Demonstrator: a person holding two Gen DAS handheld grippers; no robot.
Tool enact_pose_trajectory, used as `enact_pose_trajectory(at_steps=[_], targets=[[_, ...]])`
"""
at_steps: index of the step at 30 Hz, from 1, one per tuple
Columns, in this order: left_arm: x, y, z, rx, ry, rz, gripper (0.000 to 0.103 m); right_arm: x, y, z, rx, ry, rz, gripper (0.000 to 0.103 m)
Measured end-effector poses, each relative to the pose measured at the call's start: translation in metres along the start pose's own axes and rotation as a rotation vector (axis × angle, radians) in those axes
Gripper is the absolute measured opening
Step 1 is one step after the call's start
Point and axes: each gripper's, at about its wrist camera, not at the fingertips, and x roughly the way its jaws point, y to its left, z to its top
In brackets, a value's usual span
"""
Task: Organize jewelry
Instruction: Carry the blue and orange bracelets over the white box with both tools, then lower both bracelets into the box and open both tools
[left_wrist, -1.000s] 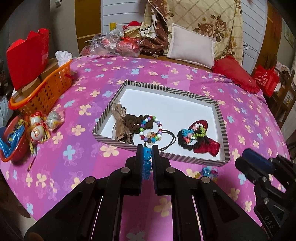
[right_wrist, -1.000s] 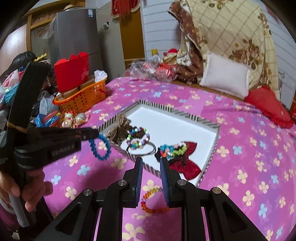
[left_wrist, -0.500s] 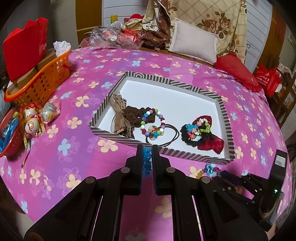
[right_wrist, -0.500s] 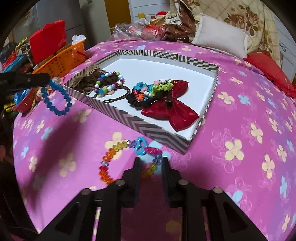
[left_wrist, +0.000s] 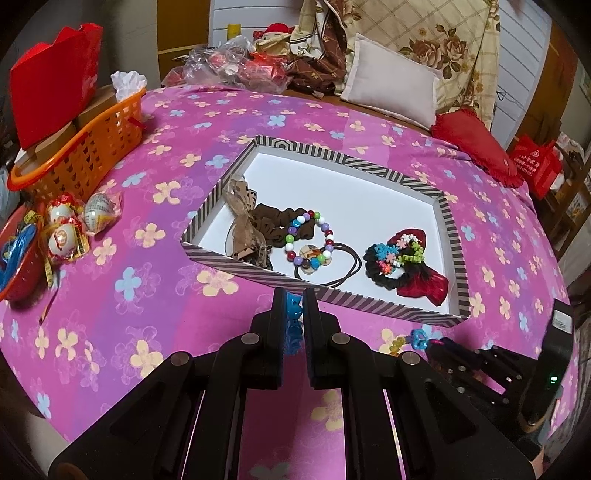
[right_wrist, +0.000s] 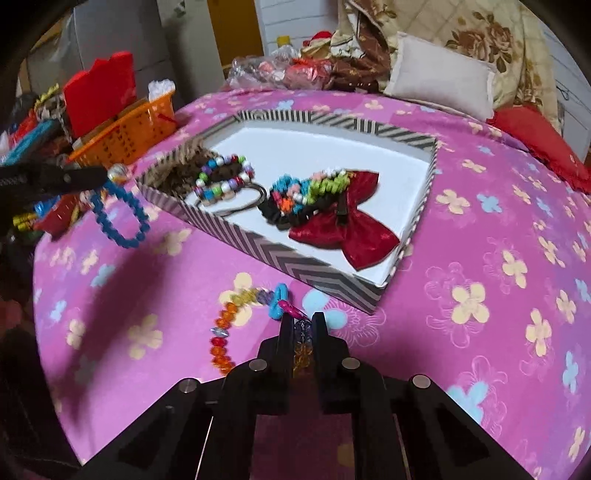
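My left gripper (left_wrist: 293, 295) is shut on a blue bead bracelet (left_wrist: 293, 314) just in front of the striped box's near rim (left_wrist: 258, 271). The right wrist view shows that bracelet (right_wrist: 122, 218) hanging from the left gripper (right_wrist: 103, 175), off the cloth. My right gripper (right_wrist: 303, 321) is low on the pink tablecloth by the box's near corner (right_wrist: 369, 295). Its jaws are closing on one end of a rainbow bead bracelet (right_wrist: 221, 332), beads pinched between the pads. The box holds a red bow (right_wrist: 354, 236), scrunchies and a coloured bead bracelet (left_wrist: 310, 240).
An orange basket (left_wrist: 85, 155) with a red bag, wrapped eggs (left_wrist: 62, 236) and a red bowl (left_wrist: 18, 273) crowd the left edge of the round table. A pale pillow (left_wrist: 391, 88) and a red cushion (left_wrist: 476, 147) lie beyond the far edge.
My right gripper has dropped to the cloth near the box corner, and its jaws have come together on the rainbow bracelet. The left gripper has stayed put with the blue bracelet.
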Motion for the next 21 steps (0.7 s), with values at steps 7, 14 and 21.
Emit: enact_pose_trajectory(at_steps=[7,14,21], targets=[[-0.012,-0.001,0.002,-0.002,-0.016,-0.012,0.007,-0.037,0.016,0.019,-0.018,-0.078,0.027,0.008],[-0.026,-0.012,0.017,0.018,-0.046,-0.021,0.007,-0.063,0.028,0.049,-0.046,-0.147,0.027,0.008],[-0.028,-0.024,0.038,0.035,-0.069,-0.023,0.007,-0.074,0.03,0.078,-0.06,-0.195,0.023,0.008]])
